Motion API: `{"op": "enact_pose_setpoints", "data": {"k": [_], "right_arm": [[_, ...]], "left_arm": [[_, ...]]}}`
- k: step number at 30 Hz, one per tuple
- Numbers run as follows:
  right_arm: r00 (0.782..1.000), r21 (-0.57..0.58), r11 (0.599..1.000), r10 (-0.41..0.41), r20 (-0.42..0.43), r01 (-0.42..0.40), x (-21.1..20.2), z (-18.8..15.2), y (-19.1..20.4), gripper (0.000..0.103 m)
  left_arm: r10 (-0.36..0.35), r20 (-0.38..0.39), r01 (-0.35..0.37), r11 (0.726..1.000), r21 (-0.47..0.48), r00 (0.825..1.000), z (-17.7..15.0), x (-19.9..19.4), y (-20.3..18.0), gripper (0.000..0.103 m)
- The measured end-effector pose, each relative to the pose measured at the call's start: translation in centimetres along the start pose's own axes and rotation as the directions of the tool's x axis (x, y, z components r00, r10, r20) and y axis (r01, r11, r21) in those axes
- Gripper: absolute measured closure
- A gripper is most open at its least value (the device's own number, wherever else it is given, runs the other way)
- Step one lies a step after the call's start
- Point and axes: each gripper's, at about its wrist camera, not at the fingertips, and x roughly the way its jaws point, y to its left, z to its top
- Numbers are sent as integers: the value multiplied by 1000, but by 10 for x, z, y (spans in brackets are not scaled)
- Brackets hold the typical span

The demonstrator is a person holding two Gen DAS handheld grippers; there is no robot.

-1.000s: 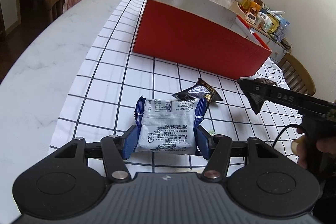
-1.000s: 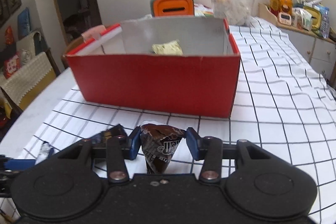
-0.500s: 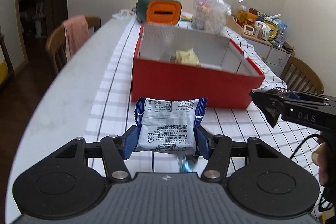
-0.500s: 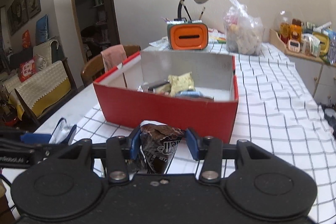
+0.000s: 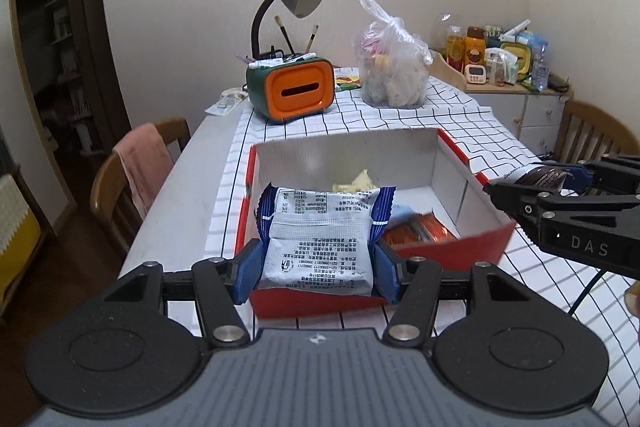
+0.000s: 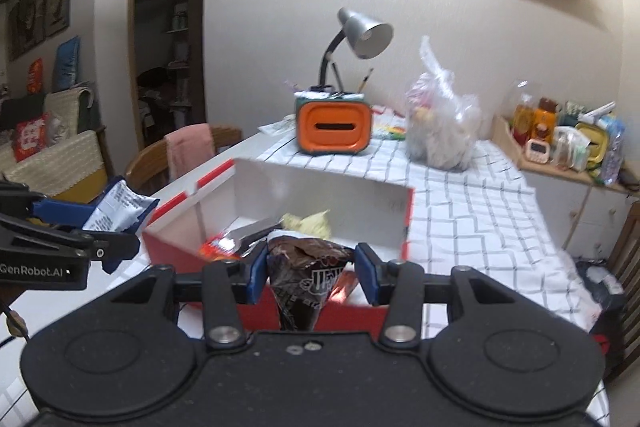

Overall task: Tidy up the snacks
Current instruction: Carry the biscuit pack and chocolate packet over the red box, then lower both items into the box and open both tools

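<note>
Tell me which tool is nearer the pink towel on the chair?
Left. The left tool, gripping the blue-white packet, is on the side of the red box facing the pink towel; the right tool is across the box.

In the left wrist view, white capitals "DAS" stand on the black body of the right gripper (image 5: pixel 560 183), at about 3 o'clock. The blue-and-white snack packet (image 5: pixel 320 235) at the centre carries dense upside-down printed lines, too small to read beyond scattered digits. In the right wrist view, "GenRobot.AI" is printed in white on the left gripper (image 6: pixel 100 223), at 9 o'clock. The dark brown snack packet (image 6: pixel 306 281) at 6 o'clock bears large pale letters, upside down and not legible.
</note>
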Motion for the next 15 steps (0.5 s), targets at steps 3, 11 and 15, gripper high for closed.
{"op": "enact_pose_setpoints", "data": {"k": [3, 11, 15], "right_arm": [[1000, -3, 1000, -21, 2, 21, 10, 7, -6, 58], [997, -45, 997, -66, -44, 64, 57, 12, -16, 58], [994, -50, 997, -65, -89, 61, 84, 9, -18, 58]], "left_arm": [[16, -6, -16, 1000, 13, 1000, 13, 15, -4, 45], [110, -25, -107, 991, 85, 994, 32, 69, -13, 45], [116, -64, -110, 990, 83, 991, 33, 95, -13, 45]]}}
